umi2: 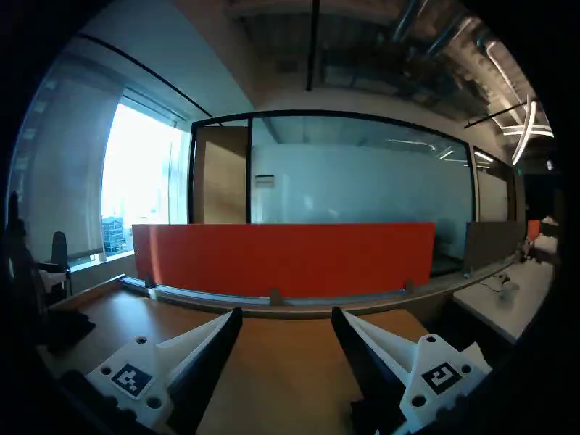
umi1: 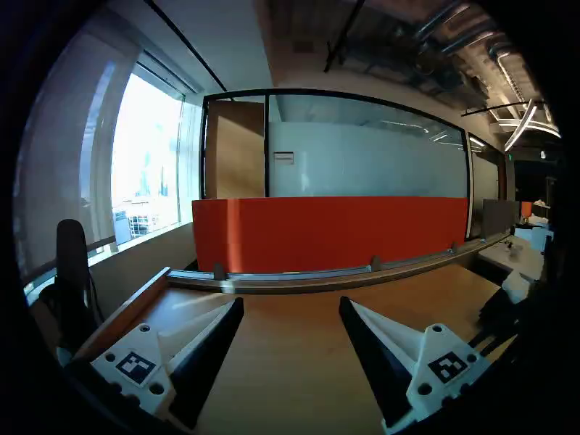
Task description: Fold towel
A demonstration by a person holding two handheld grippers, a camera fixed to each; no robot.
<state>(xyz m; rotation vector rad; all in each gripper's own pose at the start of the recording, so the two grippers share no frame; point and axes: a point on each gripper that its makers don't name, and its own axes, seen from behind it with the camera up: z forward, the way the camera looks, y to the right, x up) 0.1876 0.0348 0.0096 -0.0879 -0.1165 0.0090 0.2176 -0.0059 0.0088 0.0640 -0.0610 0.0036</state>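
My left gripper [umi1: 291,303] stands open above a bare wooden desk [umi1: 290,362], its two white fingers with black inner faces spread wide and nothing between them. In the right gripper view my right gripper [umi2: 286,313] is open too, held level over the same kind of wooden desktop [umi2: 283,377], with its fingers apart and holding nothing. Both cameras look across the desk toward an orange divider panel.
An orange partition [umi1: 330,232] with a metal rail [umi1: 319,275] runs along the desk's far edge. A dark chair [umi1: 71,283] stands at the left by the bright window [umi1: 145,167]. White desks [umi2: 507,290] lie to the right. A glass wall rises behind.
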